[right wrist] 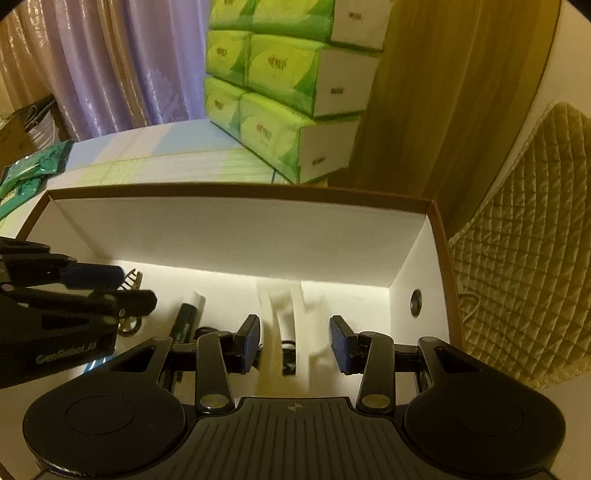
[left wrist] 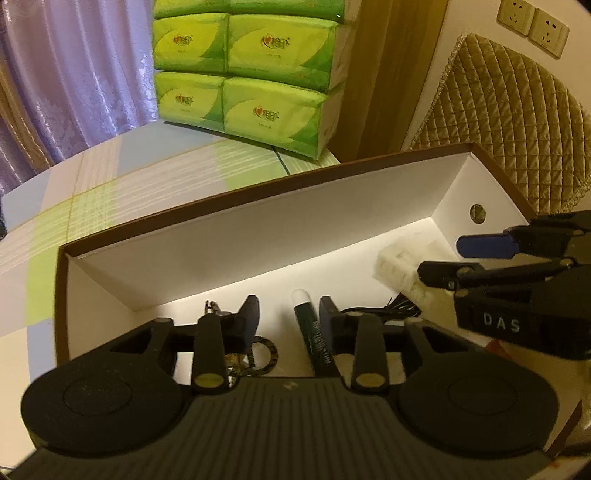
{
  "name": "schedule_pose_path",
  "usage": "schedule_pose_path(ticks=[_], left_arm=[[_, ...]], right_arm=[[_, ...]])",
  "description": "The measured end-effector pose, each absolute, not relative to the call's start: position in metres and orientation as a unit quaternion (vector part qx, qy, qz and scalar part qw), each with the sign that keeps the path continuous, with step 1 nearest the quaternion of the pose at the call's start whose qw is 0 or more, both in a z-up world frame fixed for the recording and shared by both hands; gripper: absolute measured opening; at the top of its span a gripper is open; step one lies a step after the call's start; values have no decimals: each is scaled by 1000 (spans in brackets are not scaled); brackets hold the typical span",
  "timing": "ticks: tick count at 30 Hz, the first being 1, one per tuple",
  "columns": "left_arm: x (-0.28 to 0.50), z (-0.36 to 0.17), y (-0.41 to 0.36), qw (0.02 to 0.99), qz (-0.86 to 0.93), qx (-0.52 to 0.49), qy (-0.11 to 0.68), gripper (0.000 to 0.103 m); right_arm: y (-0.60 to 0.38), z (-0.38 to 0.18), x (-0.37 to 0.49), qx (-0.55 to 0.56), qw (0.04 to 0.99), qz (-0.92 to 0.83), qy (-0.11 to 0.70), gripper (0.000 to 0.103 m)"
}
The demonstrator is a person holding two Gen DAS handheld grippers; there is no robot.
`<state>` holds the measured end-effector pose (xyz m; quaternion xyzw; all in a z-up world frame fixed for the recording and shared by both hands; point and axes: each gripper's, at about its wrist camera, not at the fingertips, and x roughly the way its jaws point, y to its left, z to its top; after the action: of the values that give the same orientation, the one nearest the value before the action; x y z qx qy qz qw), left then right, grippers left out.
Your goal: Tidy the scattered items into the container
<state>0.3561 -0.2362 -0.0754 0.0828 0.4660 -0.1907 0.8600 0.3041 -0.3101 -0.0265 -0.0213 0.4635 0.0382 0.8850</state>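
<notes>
Lilac curtain (left wrist: 74, 74), wall sockets (left wrist: 532, 22), quilted chair back (left wrist: 498, 110), dim warm light.

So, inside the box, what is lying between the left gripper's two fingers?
In the left wrist view, a dark green tube with a white cap lies on the box floor between the open left gripper's fingers, nearer its right one.

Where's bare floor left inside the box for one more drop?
Free: the white floor strip of the brown-rimmed cardboard box along its far wall, clearest at the left end. Crowded: the near side, where the green marker with white cap, black cable bundle and white plastic piece lie beneath the open left gripper and right gripper.
</notes>
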Motion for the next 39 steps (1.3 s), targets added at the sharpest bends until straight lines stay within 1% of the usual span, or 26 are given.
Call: schedule_pose_path(ticks=[4,5,6,7,8,9,10,12,13,16,18,19,20,22,25,28,33,35,39], left_arm=[[352,-69,-230,865,-184,86,459,38],[351,-66,-229,866,-185,87,457,39],[350,-64,-227,867,-185,88,455,40],[348,-62,-226,868,-184,89,453,43],[347,-59,-224,869,-184,90,451,46],[345,-57,-223,871,-184,90,447,48],[342,-54,-221,872,-184,90,445,50],[338,-48,-218,874,-184,90,440,54],[335,-45,-216,876,-185,91,436,58],[324,-34,-211,881,-190,92,423,68],[316,-25,-206,887,-189,89,413,75],[311,-21,-204,889,-190,88,407,81],[306,-17,-201,891,-190,86,403,85],[293,-8,-196,897,-191,87,389,87],[272,4,-189,909,-181,94,364,96],[250,16,-181,919,-171,97,342,101],[212,29,-170,932,-152,117,308,102],[196,33,-165,935,-147,120,299,102],[171,38,-150,935,-143,86,313,102]], right_arm=[[-308,-19,302,-30,893,39,448,40],[-308,-17,301,-30,894,39,444,43],[-307,-15,299,-29,896,40,441,47],[-307,-13,297,-27,898,42,438,50],[-307,-11,295,-25,900,43,434,55],[-306,-8,293,-25,902,44,429,59],[-306,-6,290,-26,904,45,424,61],[-305,-1,284,-25,908,47,416,71],[-305,2,281,-23,910,48,411,74],[-305,13,266,-8,918,57,392,86],[-304,22,253,-3,925,59,376,99],[-303,26,245,-2,928,60,367,101],[-302,30,238,-1,931,62,359,101],[-300,38,223,2,935,67,348,101],[-296,46,200,4,939,68,336,101],[-293,53,176,10,946,59,317,101],[-284,57,136,8,955,41,295,101],[-282,56,124,19,952,34,302,101],[-280,52,106,45,945,31,323,101]])
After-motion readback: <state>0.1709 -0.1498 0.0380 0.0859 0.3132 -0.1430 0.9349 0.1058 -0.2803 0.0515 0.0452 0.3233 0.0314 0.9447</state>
